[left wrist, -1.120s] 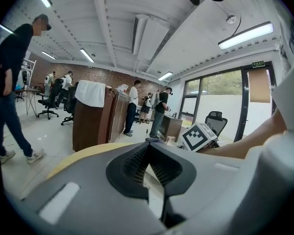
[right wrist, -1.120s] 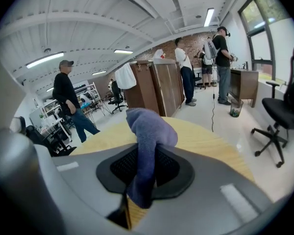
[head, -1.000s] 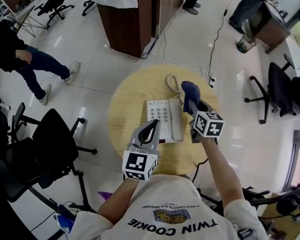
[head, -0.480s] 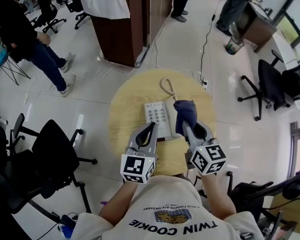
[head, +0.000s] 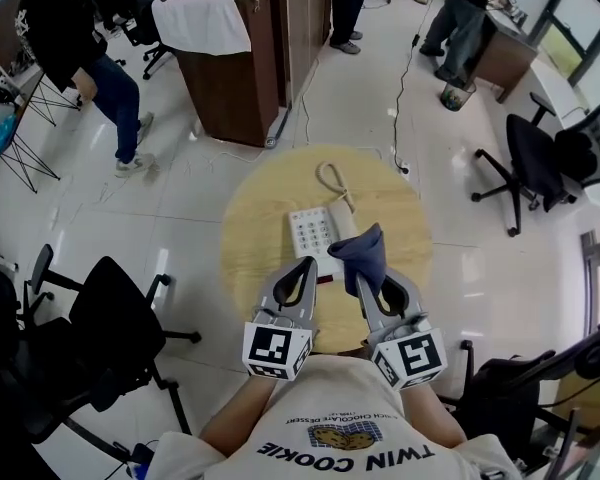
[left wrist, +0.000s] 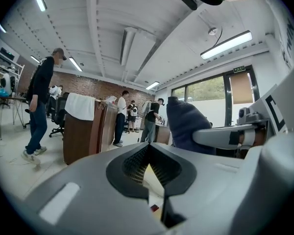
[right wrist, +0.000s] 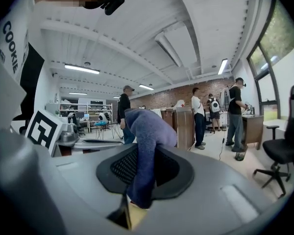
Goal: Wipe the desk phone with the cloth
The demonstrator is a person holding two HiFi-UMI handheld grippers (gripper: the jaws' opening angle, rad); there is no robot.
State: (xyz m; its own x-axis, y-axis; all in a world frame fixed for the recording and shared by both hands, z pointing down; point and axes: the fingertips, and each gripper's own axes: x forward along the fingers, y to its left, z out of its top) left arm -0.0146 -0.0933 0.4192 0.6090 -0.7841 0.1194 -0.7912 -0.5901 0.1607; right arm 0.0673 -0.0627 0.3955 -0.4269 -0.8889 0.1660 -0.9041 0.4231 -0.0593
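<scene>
A white towel (head: 202,23) drapes a brown cabinet (head: 242,78); a black chair (head: 120,308) stands left, perhaps a bin (head: 452,96) beyond.

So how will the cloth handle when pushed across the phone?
Likely floppy: the cloth folds over and droops above the right gripper pinching it. Probably light, and grippy rather than slippery, given its fuzzy surface.

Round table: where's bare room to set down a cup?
Widest bare wood: left side of the round table, between desk phone and rim. A smaller patch lies right of the cloth. Crowded: the middle strip, with coiled cord, phone, left gripper and right gripper.
</scene>
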